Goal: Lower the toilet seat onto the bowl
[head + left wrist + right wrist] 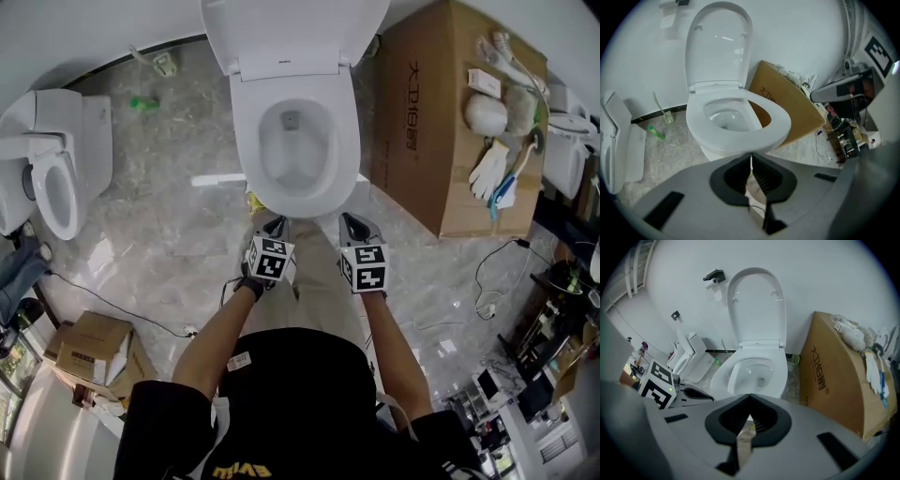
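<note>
The white toilet [295, 178] stands against the wall with its seat ring [246, 141] lying flat on the bowl and its lid [291, 28] upright. The left gripper view shows the seat [780, 123] level under the raised lid [719, 42]. The right gripper view shows the same lid [757, 305] over the seat [723, 376]. My left gripper [275, 225] and right gripper [352, 225] hang side by side just before the bowl's front edge, pointing steeply down. Neither touches the toilet. The left gripper [751, 161] and the right gripper [749, 416] are each shut with nothing held.
A large cardboard box [441, 122] with gloves and small items on top stands right of the toilet. A second toilet [52, 178] is at the left. A green bottle [143, 103], small boxes [94, 347] and a cable [497, 272] lie on the marble floor.
</note>
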Available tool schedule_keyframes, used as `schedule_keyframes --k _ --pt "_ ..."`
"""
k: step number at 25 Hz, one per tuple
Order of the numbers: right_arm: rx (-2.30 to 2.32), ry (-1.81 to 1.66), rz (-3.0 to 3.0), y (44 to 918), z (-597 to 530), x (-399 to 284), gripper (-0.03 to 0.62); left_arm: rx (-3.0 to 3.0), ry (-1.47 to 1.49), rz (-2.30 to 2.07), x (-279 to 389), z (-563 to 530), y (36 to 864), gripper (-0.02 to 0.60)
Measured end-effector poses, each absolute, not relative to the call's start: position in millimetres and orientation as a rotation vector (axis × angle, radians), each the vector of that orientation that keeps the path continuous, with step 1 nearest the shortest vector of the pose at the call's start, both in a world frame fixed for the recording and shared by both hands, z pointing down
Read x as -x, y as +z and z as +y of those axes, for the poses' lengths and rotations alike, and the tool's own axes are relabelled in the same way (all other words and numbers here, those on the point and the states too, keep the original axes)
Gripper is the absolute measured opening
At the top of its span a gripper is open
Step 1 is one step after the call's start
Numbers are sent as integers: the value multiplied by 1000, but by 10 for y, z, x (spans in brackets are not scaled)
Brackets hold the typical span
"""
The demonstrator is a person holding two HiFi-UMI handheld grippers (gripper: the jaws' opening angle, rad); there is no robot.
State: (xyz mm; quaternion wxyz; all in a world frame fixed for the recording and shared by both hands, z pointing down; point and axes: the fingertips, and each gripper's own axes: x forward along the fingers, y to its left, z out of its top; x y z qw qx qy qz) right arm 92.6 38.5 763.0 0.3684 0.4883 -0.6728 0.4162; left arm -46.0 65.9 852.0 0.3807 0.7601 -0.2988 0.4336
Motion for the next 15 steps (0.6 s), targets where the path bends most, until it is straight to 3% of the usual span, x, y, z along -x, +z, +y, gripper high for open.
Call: schedule_keyframes --k 15 --pt "-1270 1072 -1672 7734 549 -1078 -6 -1882 1200 -664 527 796 8946 17"
